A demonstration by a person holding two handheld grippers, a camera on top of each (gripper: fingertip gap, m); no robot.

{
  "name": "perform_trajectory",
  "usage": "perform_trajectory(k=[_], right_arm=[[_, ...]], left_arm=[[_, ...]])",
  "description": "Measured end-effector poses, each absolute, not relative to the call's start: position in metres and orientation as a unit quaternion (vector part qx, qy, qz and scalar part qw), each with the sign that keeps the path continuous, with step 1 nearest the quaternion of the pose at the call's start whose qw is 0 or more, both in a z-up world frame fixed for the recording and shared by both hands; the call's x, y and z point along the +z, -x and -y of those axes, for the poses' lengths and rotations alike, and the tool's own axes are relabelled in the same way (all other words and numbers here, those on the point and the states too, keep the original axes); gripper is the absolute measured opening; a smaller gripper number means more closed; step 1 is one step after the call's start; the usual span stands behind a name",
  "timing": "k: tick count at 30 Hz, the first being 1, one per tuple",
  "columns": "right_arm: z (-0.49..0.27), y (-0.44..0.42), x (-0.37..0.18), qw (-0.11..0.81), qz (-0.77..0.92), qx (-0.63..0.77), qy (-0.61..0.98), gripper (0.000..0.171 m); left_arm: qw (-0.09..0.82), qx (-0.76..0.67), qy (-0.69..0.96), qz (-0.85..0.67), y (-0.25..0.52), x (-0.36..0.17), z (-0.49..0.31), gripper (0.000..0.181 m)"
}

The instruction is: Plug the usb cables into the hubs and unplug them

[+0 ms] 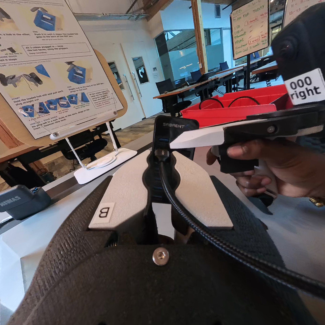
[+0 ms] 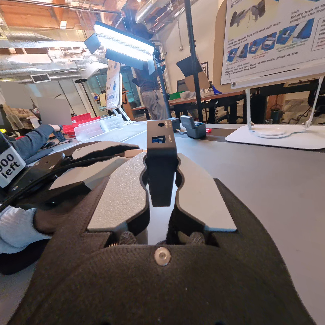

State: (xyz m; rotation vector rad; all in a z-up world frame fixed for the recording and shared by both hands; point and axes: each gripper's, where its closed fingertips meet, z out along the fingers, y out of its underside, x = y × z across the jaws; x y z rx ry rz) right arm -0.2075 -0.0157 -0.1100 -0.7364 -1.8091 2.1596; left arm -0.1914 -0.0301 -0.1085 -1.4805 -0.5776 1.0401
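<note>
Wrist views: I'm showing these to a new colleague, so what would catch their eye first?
Dead centre, the black hub stands gripped in the right claw, its end port facing the right wrist camera. In the left wrist view, the left claw is shut on a black plug at the hub's face, its braided cable trailing back. Behind them sit a red bin and an instruction board on a stand.
</note>
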Motion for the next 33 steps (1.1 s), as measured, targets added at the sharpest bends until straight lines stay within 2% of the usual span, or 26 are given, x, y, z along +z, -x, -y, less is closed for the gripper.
perform_trajectory(k=[4,9,13,17,23,33], right_arm=[[0.018,0.205,-0.112,0.096,0.628,0.734,0.241,0.028],[0.028,0.19,-0.119,0.0,0.634,0.737,0.234,0.027],[0.024,0.194,-0.111,0.056,0.636,0.739,0.214,0.027],[0.024,0.187,-0.114,-0.014,0.633,0.744,0.212,0.027],[0.026,0.184,-0.116,-0.008,0.645,0.737,0.203,0.027],[0.026,0.187,-0.117,0.085,0.681,0.708,0.165,0.028]], left_arm=[[0.594,0.436,0.63,0.246,0.191,-0.108,0.031,0.018],[0.605,0.46,0.61,0.224,0.184,-0.094,0.031,0.019],[0.605,0.444,0.621,0.227,0.185,-0.097,0.033,0.021],[0.619,0.435,0.628,0.179,0.18,-0.099,0.032,0.019],[0.604,0.455,0.637,0.153,0.18,-0.1,0.031,0.018],[0.598,0.448,0.643,0.168,0.184,-0.104,0.031,0.019]])
